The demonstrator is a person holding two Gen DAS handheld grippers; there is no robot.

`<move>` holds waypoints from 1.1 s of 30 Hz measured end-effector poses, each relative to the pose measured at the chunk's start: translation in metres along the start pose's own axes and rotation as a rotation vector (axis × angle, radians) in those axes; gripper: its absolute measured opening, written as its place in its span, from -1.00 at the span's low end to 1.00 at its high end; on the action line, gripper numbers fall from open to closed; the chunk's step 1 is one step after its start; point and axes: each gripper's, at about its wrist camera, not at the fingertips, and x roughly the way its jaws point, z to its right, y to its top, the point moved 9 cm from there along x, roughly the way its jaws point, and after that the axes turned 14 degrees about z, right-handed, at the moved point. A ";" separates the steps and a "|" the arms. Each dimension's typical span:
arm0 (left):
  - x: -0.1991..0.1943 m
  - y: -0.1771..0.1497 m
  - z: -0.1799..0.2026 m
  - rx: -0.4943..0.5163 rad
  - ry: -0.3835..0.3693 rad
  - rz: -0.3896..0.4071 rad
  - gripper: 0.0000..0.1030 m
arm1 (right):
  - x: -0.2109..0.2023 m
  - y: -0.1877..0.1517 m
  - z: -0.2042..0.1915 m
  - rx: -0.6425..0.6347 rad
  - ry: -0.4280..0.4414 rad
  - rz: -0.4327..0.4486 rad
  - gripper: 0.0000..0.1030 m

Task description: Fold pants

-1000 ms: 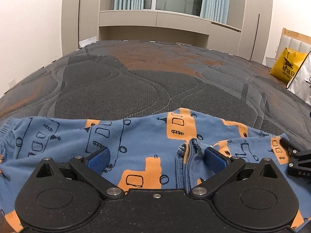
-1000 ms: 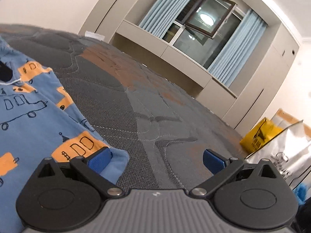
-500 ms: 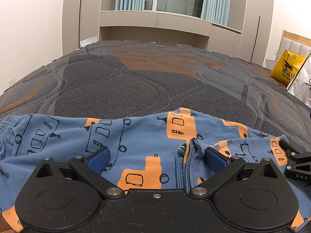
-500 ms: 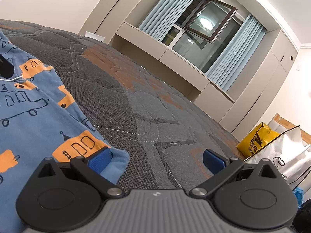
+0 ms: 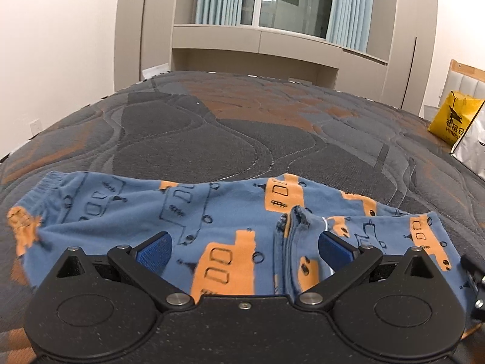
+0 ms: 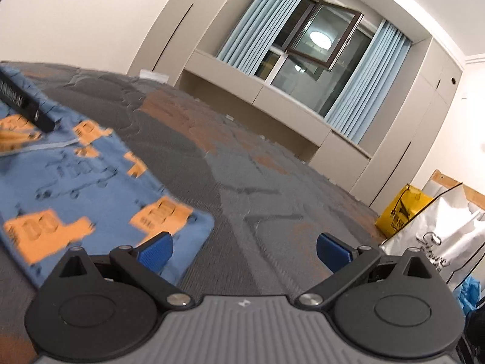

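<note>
Blue pants [image 5: 218, 230], orange truck print

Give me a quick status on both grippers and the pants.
Left gripper open, over the pants. Right gripper open, at their corner. Pants flat on the bed, partly folded. Nothing in the way.

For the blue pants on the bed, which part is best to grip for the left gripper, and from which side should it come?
Probably the raised bunched ridge of the pants, between the open fingers of the left gripper. It stands up from the flat cloth, so the fingers could close on it from either side, coming from the near edge.
</note>
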 end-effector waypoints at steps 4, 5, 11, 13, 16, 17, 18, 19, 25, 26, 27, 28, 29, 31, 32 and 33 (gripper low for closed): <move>-0.005 -0.010 -0.007 0.013 0.029 -0.018 0.99 | 0.003 -0.018 -0.006 0.031 0.008 -0.050 1.00; -0.005 -0.013 -0.009 0.013 0.030 -0.025 0.99 | 0.003 -0.017 -0.005 0.041 0.008 -0.050 1.00; -0.003 -0.019 -0.012 -0.017 0.024 -0.016 0.99 | 0.000 -0.016 -0.008 0.022 -0.004 -0.044 1.00; -0.003 -0.019 -0.012 -0.023 0.022 -0.016 0.99 | -0.001 -0.016 -0.007 0.027 -0.005 -0.043 1.00; -0.003 -0.020 -0.013 -0.030 0.019 -0.018 0.99 | -0.009 -0.010 -0.002 0.051 -0.013 -0.019 1.00; -0.003 -0.020 -0.013 -0.031 0.019 -0.018 0.99 | -0.013 -0.007 -0.001 0.062 -0.011 -0.010 1.00; -0.003 -0.020 -0.013 -0.031 0.019 -0.018 0.99 | -0.016 -0.005 -0.002 0.070 -0.005 -0.005 1.00; -0.003 -0.020 -0.013 -0.031 0.019 -0.018 0.99 | -0.018 -0.003 -0.003 0.072 0.004 -0.005 1.00; -0.002 -0.020 -0.014 -0.054 0.008 -0.016 0.99 | -0.016 -0.015 -0.014 0.059 0.038 -0.058 1.00; -0.002 -0.020 -0.014 -0.054 0.009 -0.015 0.99 | -0.016 -0.013 -0.014 0.059 0.038 -0.058 1.00; -0.003 -0.019 -0.014 -0.053 0.010 -0.011 0.99 | -0.015 -0.014 -0.014 0.063 0.040 -0.065 1.00; -0.004 -0.019 -0.014 -0.054 0.014 -0.008 0.99 | -0.016 -0.014 -0.013 0.069 0.039 -0.069 1.00; -0.006 -0.018 -0.014 -0.057 0.020 -0.003 0.99 | -0.017 -0.014 -0.013 0.075 0.038 -0.068 1.00; -0.013 -0.016 -0.016 -0.067 0.042 0.013 0.99 | -0.019 -0.011 -0.013 0.085 0.045 -0.060 1.00; -0.017 -0.015 -0.016 -0.071 0.048 0.021 0.99 | -0.021 -0.010 -0.013 0.091 0.050 -0.057 1.00; -0.020 -0.014 -0.017 -0.077 0.052 0.031 0.99 | -0.021 -0.010 -0.013 0.097 0.056 -0.057 1.00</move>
